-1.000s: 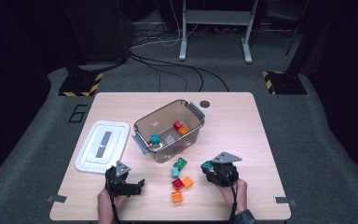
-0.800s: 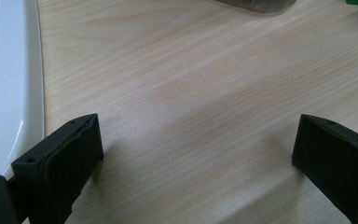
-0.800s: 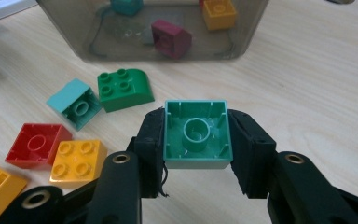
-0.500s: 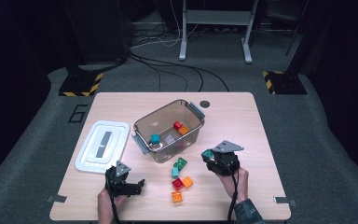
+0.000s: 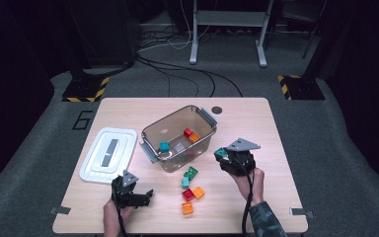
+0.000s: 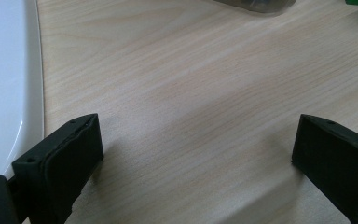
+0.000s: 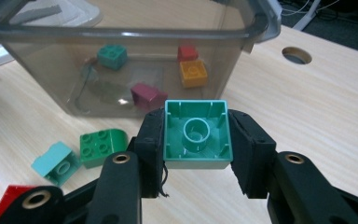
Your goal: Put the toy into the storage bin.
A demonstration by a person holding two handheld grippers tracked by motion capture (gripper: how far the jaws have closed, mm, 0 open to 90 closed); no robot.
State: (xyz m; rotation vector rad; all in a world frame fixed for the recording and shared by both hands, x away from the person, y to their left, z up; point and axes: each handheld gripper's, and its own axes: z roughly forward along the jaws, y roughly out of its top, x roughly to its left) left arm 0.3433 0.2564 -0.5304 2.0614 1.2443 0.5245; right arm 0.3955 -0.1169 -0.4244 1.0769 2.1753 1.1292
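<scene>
Teal brick (image 7: 196, 135) sits pinched between the fingers (image 7: 150, 140) of our right gripper (image 5: 225, 157), hollow underside turned toward that gripper's camera, held above the surface (image 5: 256, 128) just beside the near wall of the clear bin (image 5: 179, 139). To do this step well, we judge we should lift the brick clear of the rim, carry it over the open middle and loosen the grip low, so it lands among the bricks already inside instead of bouncing out. We should also keep it square in the pads. Our left gripper (image 5: 128, 190) rests near the white lid (image 5: 108, 154), its fingers (image 6: 65, 158) spread wide over bare wood, holding nothing.
</scene>
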